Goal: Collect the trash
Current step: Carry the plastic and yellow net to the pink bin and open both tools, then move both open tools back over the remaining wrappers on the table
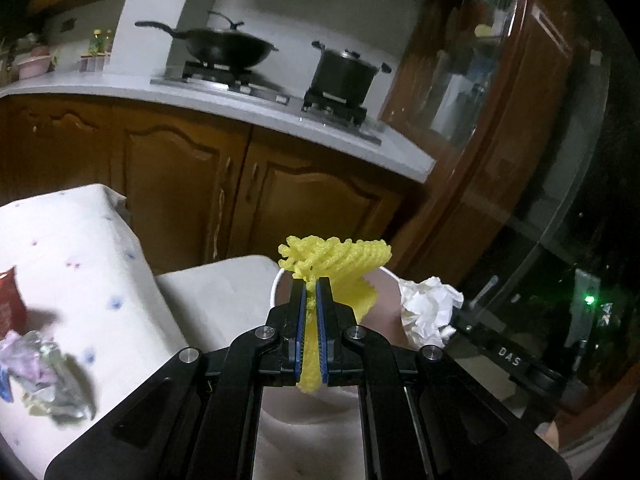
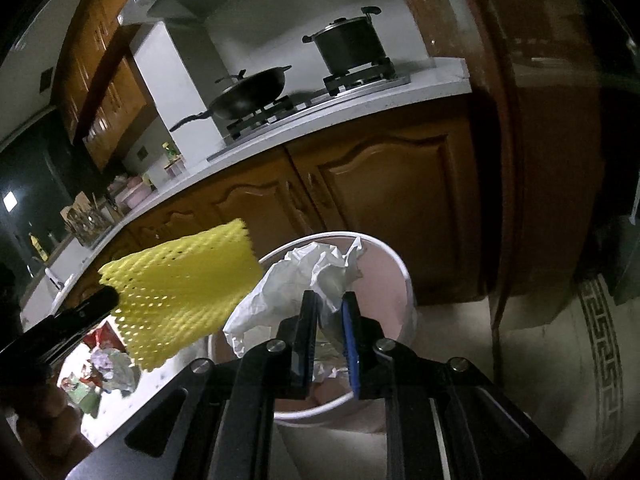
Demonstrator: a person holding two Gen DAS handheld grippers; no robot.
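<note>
My left gripper (image 1: 311,282) is shut on a yellow foam fruit net (image 1: 340,256), which fans out above its fingertips. Just behind the net stands a pink bin with a white rim (image 1: 276,284). In the right wrist view my right gripper (image 2: 330,298) hangs over the bin's white rim (image 2: 404,272), with a crumpled white paper (image 2: 296,280) pinched between its narrowly parted pads. The paper bulges up and to the left of the fingers. The yellow net (image 2: 180,288) and left gripper (image 2: 108,298) sit at the left, beside the bin. The same white paper (image 1: 428,308) shows right of the net.
A table under a white dotted cloth (image 1: 80,240) at the left carries crumpled wrappers (image 1: 44,364) and a red packet (image 1: 10,300). Behind are brown cabinet doors (image 1: 180,184) and a counter with a wok (image 1: 224,46) and a pot (image 1: 346,74). A glass door (image 1: 560,240) stands at the right.
</note>
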